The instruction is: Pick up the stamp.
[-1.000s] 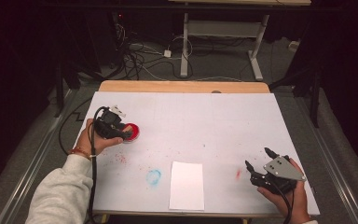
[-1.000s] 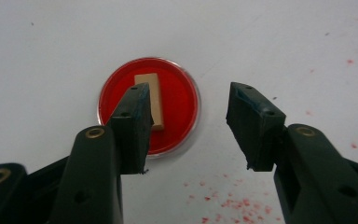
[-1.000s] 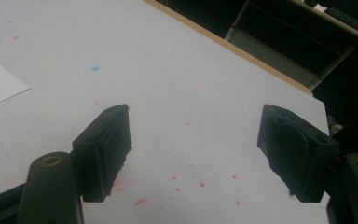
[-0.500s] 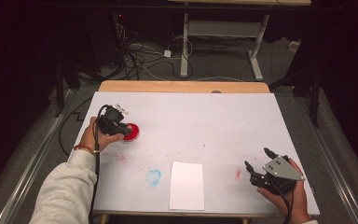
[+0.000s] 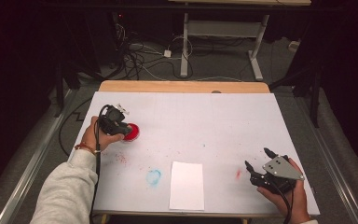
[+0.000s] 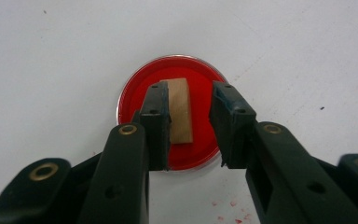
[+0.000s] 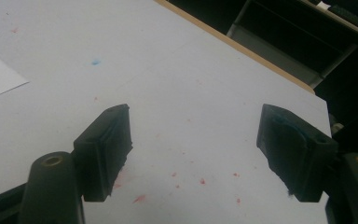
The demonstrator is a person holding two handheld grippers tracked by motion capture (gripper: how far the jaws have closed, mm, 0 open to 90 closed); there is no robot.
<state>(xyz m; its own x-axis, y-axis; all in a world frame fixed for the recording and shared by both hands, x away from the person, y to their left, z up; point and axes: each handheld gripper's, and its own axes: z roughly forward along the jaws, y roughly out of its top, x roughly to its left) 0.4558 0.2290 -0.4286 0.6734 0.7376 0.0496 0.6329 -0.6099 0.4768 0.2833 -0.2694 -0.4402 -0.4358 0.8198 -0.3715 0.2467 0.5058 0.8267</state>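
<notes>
**Left gripper over a red ink pad**

On the left side of the white tabletop, a round red ink pad lay flat. The left gripper pointed down over it, its jaws having just been closing. A small tan wooden block stood between them, against one jaw; a gap showed at the other. Near the front edge lay a white sheet of paper. The right gripper rested at the front right, jaws wide apart, holding nothing.
</notes>
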